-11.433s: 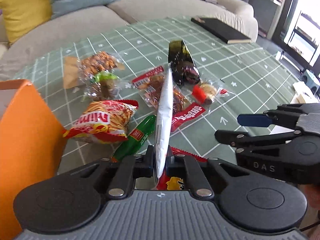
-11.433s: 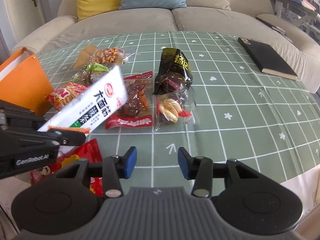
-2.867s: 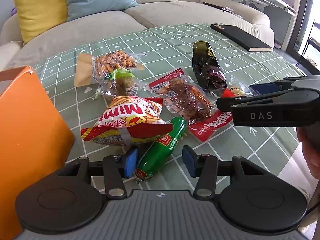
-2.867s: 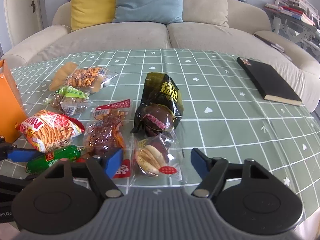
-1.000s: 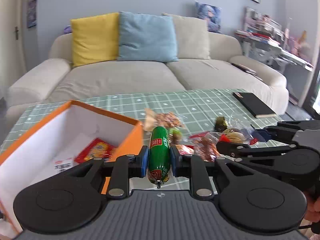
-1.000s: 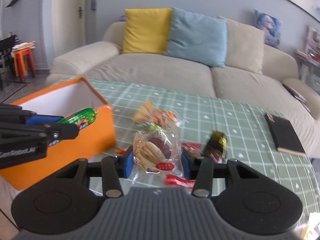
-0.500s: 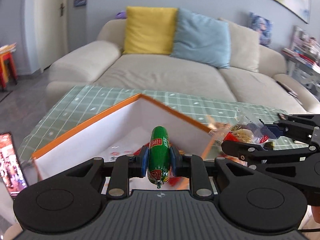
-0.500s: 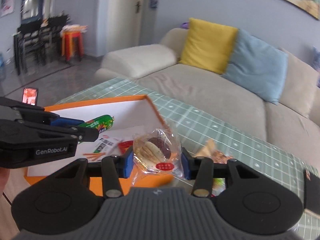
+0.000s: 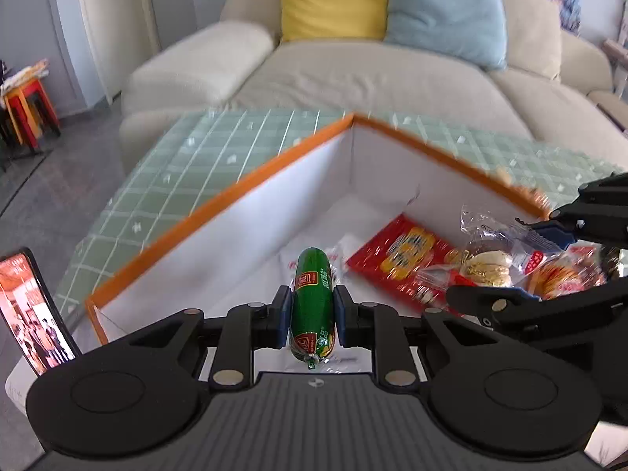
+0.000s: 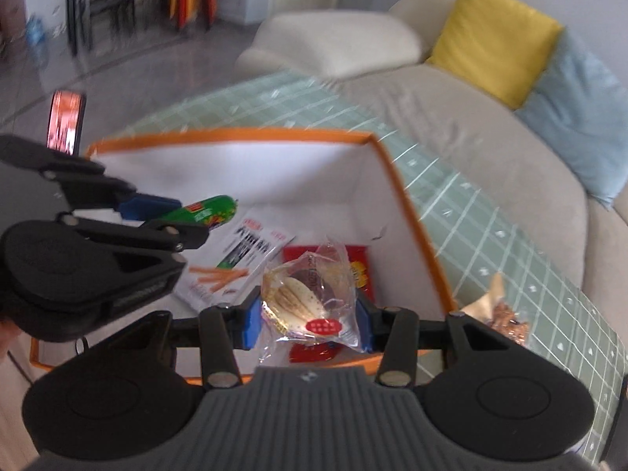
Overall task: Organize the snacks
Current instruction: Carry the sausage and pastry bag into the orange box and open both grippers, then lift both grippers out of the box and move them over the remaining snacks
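My left gripper [image 9: 313, 316] is shut on a green sausage stick [image 9: 313, 298] and holds it over the open orange box [image 9: 219, 200] with white inside walls. My right gripper [image 10: 308, 320] is shut on a clear bag of pastries [image 10: 310, 302], also above the orange box [image 10: 396, 196]. A red snack pack [image 9: 396, 263] and a white packet [image 10: 239, 259] lie on the box floor. The right gripper with its bag shows at the right of the left wrist view [image 9: 522, 271]. The left gripper with the sausage shows at the left of the right wrist view [image 10: 172, 216].
The box stands on a green checked tablecloth [image 9: 188, 165]. A phone [image 9: 35, 314] with a lit screen stands left of the box. A snack bag [image 10: 506, 314] lies on the cloth right of the box. A beige sofa [image 9: 353, 74] with cushions is behind.
Both grippers have moved left and tilted down over the box, so its floor and the packs in it now show. Each still holds its snack.
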Demonstrator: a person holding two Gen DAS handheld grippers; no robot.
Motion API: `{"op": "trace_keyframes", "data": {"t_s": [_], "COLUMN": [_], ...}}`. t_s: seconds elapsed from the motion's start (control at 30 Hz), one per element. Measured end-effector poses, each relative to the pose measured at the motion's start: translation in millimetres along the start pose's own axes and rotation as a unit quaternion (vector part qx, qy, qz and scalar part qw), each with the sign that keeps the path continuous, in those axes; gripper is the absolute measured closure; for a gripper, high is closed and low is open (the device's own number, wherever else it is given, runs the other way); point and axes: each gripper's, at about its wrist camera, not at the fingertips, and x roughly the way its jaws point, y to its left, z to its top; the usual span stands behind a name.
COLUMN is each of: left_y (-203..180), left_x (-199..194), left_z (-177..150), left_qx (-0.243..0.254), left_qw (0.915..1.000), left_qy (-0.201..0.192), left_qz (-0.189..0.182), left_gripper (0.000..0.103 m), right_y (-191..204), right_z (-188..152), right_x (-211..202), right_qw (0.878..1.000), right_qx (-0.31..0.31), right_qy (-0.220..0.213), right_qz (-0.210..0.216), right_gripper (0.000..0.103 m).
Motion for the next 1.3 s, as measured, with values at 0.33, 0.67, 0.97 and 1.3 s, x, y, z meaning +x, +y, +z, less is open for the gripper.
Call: {"op": "trace_keyframes", "data": {"t_s": [0.33, 0.67, 0.97, 1.3], "left_y": [5, 11, 11, 11], "left_x": [34, 51, 57, 48], "left_z": [-3, -3, -2, 0], "left_qx": [0.025, 0.007, 0.004, 0.005], "left_qw": [0.9978, 0.994, 0.9911, 0.9911], "left_qy": [0.061, 0.109, 0.131, 0.128], "left_qz": [0.008, 0.015, 0.021, 0.037], "left_gripper": [0.078, 0.078, 0.078, 0.077], "right_y": [6, 11, 11, 10], "right_z": [7, 4, 3, 4], "right_x": [53, 80, 85, 64], "right_qw": [0.994, 0.988, 0.987, 0.99], "right_qx": [-0.021, -0.029, -0.027, -0.027], "right_qy": [0.099, 0.144, 0.147, 0.122], "right_qz": [0.039, 0.057, 0.061, 0.058], "right_gripper": [0.059, 0.058, 0.058, 0.051]}}
